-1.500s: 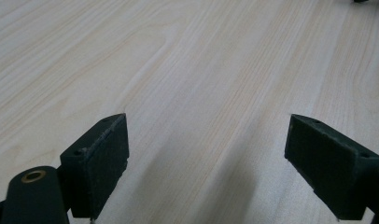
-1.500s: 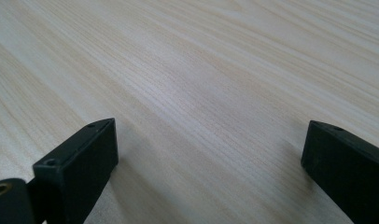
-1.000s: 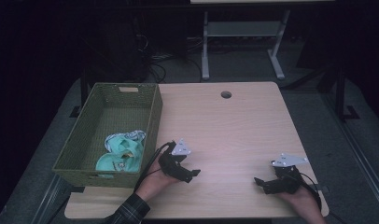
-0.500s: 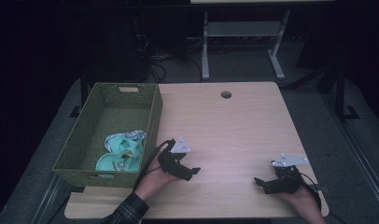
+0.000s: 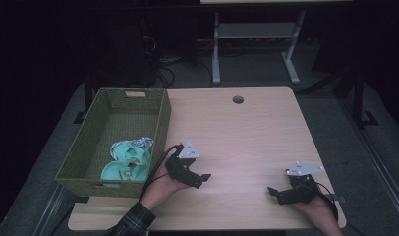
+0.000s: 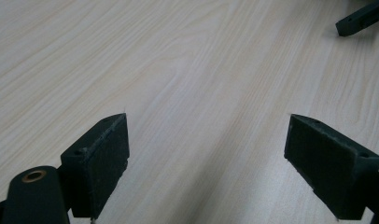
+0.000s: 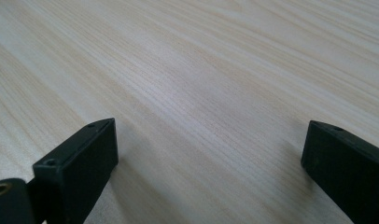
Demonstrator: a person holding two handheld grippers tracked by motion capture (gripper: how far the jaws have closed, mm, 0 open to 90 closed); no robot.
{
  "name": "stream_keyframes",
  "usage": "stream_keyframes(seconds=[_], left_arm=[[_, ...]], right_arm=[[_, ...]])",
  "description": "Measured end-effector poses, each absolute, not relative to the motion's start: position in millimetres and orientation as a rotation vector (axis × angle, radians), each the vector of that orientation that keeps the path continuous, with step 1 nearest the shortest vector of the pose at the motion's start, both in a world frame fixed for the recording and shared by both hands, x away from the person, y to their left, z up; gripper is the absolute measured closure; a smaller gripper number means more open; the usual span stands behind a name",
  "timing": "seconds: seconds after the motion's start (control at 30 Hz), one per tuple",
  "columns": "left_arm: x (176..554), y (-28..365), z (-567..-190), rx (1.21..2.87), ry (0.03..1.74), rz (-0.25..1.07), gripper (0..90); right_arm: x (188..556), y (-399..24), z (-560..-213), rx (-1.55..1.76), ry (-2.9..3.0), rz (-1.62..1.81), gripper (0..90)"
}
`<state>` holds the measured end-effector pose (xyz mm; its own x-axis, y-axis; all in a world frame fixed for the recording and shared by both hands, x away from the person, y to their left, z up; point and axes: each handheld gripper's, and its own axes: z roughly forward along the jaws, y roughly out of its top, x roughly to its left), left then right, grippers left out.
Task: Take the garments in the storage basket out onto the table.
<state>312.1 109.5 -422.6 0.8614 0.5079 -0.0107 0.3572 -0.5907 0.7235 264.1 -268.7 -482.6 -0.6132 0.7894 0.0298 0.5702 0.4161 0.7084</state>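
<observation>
A pale wooden desk (image 5: 246, 132) is shown bare between both pairs of jaws. A green woven basket (image 5: 92, 147), holding crumpled teal cloth (image 5: 126, 160), sits just beside the left gripper (image 5: 200, 178), whose jaws are spread. The right gripper (image 5: 276, 193) is likewise spread, nothing pinched.

1. The high view looks forward and down from above the person's side of the table (image 5: 246, 132), taking in its whole top and the green basket (image 5: 89, 162) at its left edge
2. The left gripper view sits low and close over the table (image 6: 187, 70), looking along the wood
3. The right gripper view skims the table (image 7: 201, 70) just as closely
4. All three share the bare wood
</observation>
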Motion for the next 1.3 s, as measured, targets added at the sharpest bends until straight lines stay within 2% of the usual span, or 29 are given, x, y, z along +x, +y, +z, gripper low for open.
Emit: stream_keyframes(seconds=[1.3], left_arm=[[323,113,-386,2.261,0.615,0.251,13.5]], right_arm=[[264,-268,-483,1.191,2.363,1.002,3.1]])
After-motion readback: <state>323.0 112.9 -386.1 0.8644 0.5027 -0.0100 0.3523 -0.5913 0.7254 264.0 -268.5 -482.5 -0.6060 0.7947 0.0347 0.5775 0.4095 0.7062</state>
